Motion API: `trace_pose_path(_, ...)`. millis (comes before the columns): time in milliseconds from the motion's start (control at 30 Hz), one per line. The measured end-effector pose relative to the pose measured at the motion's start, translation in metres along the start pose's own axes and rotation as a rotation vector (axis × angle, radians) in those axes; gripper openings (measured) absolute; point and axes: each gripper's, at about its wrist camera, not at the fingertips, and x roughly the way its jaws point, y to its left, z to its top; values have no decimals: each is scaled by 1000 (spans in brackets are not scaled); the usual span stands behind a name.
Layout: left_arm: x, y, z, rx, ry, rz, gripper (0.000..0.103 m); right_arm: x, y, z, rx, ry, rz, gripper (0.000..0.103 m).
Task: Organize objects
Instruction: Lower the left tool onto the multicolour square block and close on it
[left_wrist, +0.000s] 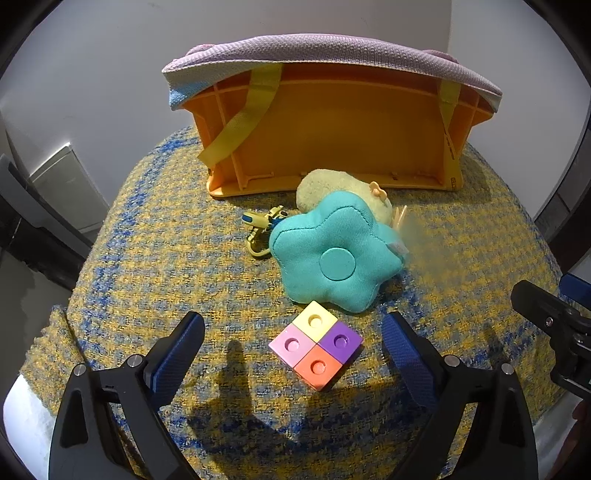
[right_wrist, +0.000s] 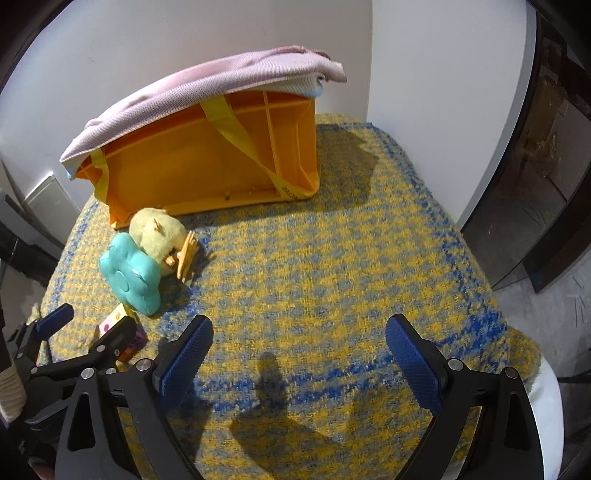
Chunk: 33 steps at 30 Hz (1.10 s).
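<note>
Between the left gripper's (left_wrist: 293, 330) spread jaws lies the block square (left_wrist: 316, 345), untouched.

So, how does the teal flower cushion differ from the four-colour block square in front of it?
The teal flower cushion is soft, stitched fabric in one colour; the block square is hard plastic in yellow, purple, pink and orange. The cushion has rounded petals, the block square straight edges. The cushion looks larger and leans on the yellow plush; the block square lies flat. Both rest on the woven cloth, ungripped.
</note>
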Motion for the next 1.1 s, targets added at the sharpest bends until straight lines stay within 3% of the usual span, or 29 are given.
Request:
trace_pose_path(300,17,-9,-6,25,58,-29,68,5,1,-2,19,15,-29,95)
trace_pose_path(367,20,-10,-7,32,71,-36,55,6,1,-2,19,17,-31,95)
trace_pose_path(667,12,-1,-7,19,58,-36,54,3,8,1,22,12,-42,95)
trace_pose_path(1000,-14,37,-1,-28,23,33,54,-2,39,14,9,-2,-8,95)
trace_pose_path(1100,-26,57,-2,-51,12,62,54,-2,54,17,-4,-5,4,99)
